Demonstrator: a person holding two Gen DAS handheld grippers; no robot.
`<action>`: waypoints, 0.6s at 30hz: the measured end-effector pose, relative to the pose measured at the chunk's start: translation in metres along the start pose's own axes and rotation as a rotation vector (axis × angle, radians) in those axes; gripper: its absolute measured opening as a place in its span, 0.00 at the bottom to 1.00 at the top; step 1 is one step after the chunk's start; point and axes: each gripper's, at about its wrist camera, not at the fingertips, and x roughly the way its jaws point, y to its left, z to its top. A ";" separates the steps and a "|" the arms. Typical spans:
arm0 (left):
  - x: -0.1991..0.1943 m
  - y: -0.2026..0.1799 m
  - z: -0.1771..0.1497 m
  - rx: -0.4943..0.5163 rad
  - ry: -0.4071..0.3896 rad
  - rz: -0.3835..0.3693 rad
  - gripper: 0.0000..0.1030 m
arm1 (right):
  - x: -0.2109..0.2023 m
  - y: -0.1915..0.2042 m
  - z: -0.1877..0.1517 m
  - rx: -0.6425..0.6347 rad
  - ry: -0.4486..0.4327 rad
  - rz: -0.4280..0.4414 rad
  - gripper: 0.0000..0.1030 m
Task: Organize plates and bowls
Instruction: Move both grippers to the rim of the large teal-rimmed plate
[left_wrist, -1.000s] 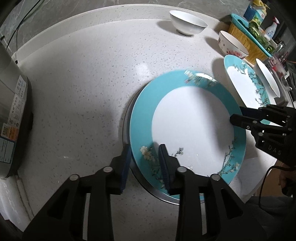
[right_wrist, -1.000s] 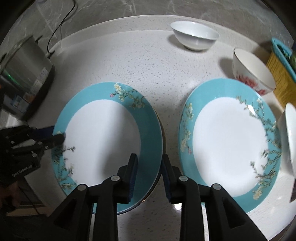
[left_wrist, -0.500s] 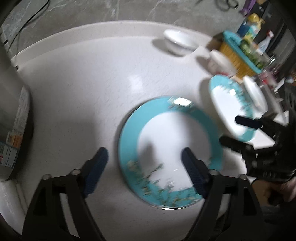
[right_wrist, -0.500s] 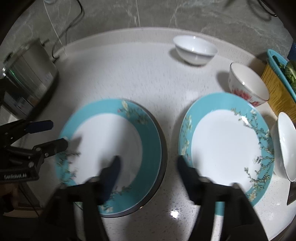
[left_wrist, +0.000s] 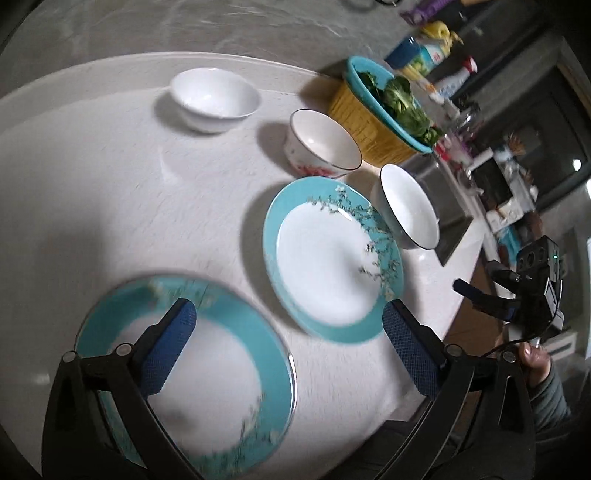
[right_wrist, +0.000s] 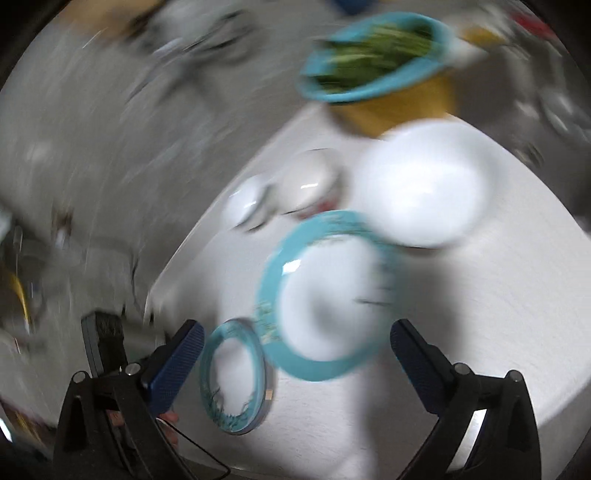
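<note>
Two teal-rimmed plates lie on the white counter (left_wrist: 110, 192). The near plate (left_wrist: 207, 384) lies under my open left gripper (left_wrist: 288, 350); the second plate (left_wrist: 325, 262) is to its right. A plain white bowl (left_wrist: 214, 99), a red-flowered bowl (left_wrist: 321, 144) and a dark-rimmed white bowl (left_wrist: 410, 206) stand beyond. My right gripper (right_wrist: 295, 354) is open and empty, raised above the second plate (right_wrist: 325, 295); its view is blurred. The right gripper also shows in the left wrist view (left_wrist: 487, 299).
A yellow and teal basket of greens (left_wrist: 380, 110) stands at the back right, with bottles (left_wrist: 424, 51) behind it. A sink (left_wrist: 450, 206) lies past the counter's right edge. In the right wrist view the basket (right_wrist: 380, 70) is at the top.
Both grippers opened, let go of the near plate's rim and lifted away. The left view swung right; the right gripper swung sharply and now looks across the second plate.
</note>
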 end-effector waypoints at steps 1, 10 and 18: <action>0.010 -0.007 0.009 0.024 0.015 0.009 1.00 | -0.003 -0.016 0.005 0.024 -0.008 0.002 1.00; 0.090 -0.013 0.069 0.079 0.214 0.092 0.99 | 0.042 -0.059 0.017 0.057 0.112 0.037 0.79; 0.130 -0.020 0.073 0.134 0.271 0.157 0.92 | 0.075 -0.067 0.015 0.060 0.190 0.029 0.65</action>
